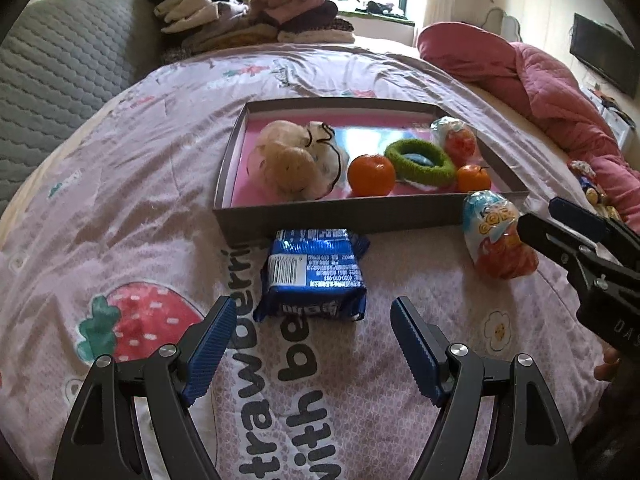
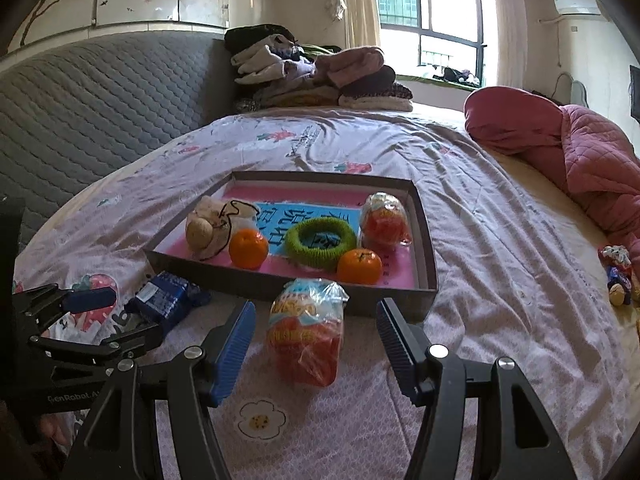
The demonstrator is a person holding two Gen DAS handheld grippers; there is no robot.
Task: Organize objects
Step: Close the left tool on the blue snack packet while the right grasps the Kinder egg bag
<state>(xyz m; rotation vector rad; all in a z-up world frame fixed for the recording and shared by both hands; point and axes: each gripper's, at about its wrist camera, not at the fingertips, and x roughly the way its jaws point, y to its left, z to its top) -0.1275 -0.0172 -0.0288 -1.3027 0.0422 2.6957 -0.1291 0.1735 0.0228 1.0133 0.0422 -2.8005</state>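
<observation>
Left tool (image 1: 312, 344) nearest lens, jaws wide, empty, aimed at blue biscuit pack (image 1: 314, 276) lying on bed just outside tray (image 1: 340, 218) front wall. Right tool (image 2: 316, 344) jaws wide, empty, straddling orange snack bag (image 2: 306, 336), pads not touching. In tray, left to right: drawstring pouch (image 2: 216, 230), orange (image 2: 248, 249), green ring (image 2: 320, 242), second orange (image 2: 359, 266), second snack bag (image 2: 385, 220). Judgement: mostly done; two packs left.

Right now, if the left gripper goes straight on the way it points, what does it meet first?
Most likely the blue snack packet, lying on the bedspread between the open left gripper and the tray. Depth is uncertain.
</observation>
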